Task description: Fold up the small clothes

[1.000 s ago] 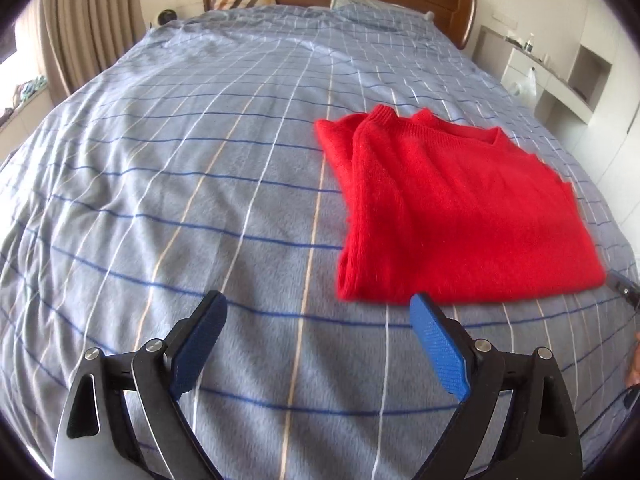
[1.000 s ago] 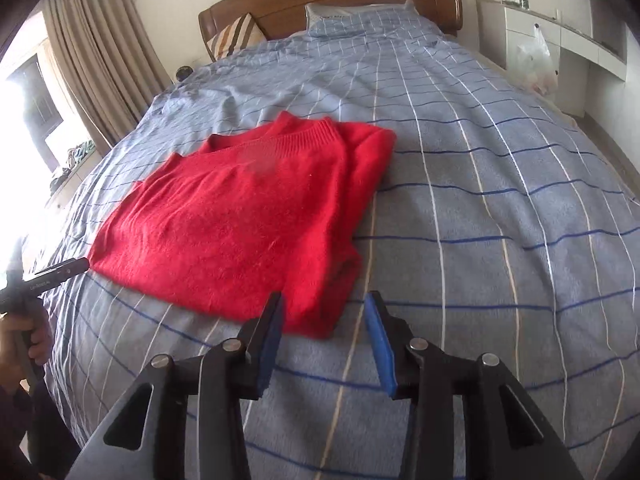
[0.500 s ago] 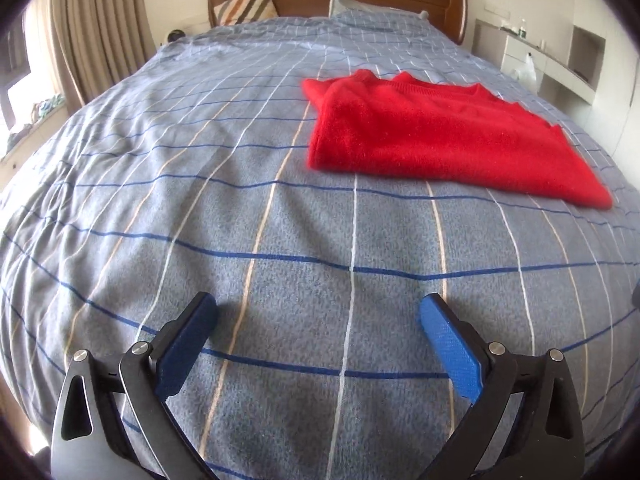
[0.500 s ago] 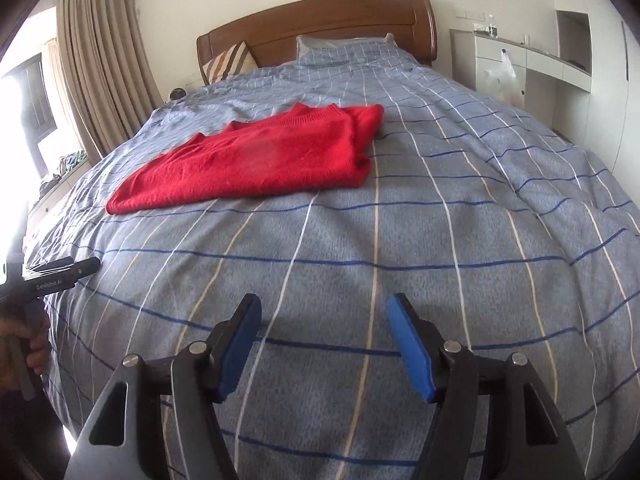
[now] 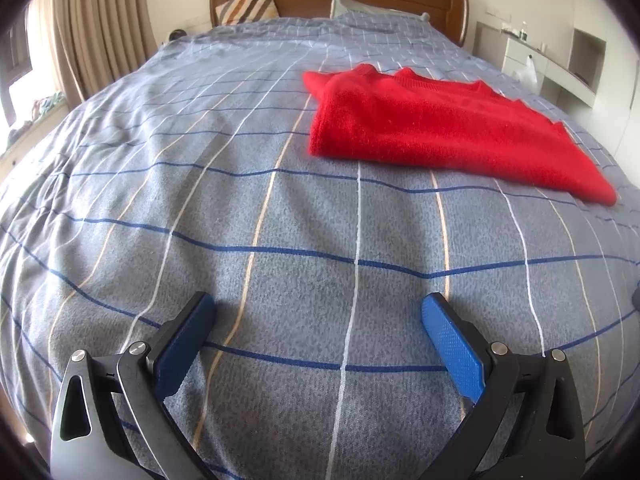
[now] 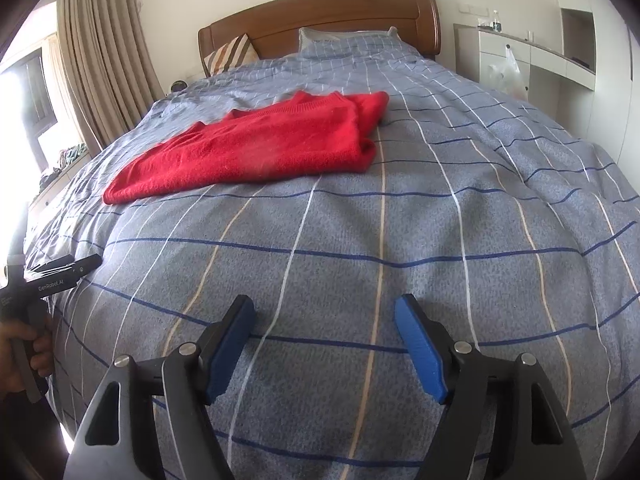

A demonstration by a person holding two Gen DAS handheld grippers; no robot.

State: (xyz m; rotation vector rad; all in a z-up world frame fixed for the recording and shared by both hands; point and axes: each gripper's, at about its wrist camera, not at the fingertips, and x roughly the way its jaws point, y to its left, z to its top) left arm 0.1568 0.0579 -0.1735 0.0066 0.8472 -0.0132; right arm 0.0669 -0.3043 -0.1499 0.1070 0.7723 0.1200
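Both grippers have drawn back from the red sweater (image 5: 440, 128), which lies folded well ahead on the checked bedspread (image 5: 200, 220), and the left gripper (image 5: 320, 316) and right gripper (image 6: 324, 316), jaws spread and empty, suggest this fold is finished.

Cut off and unclear

The left gripper (image 6: 86, 261) is cut by the right wrist view's left edge; small items on the white shelf (image 6: 505, 37) are too small to tell.
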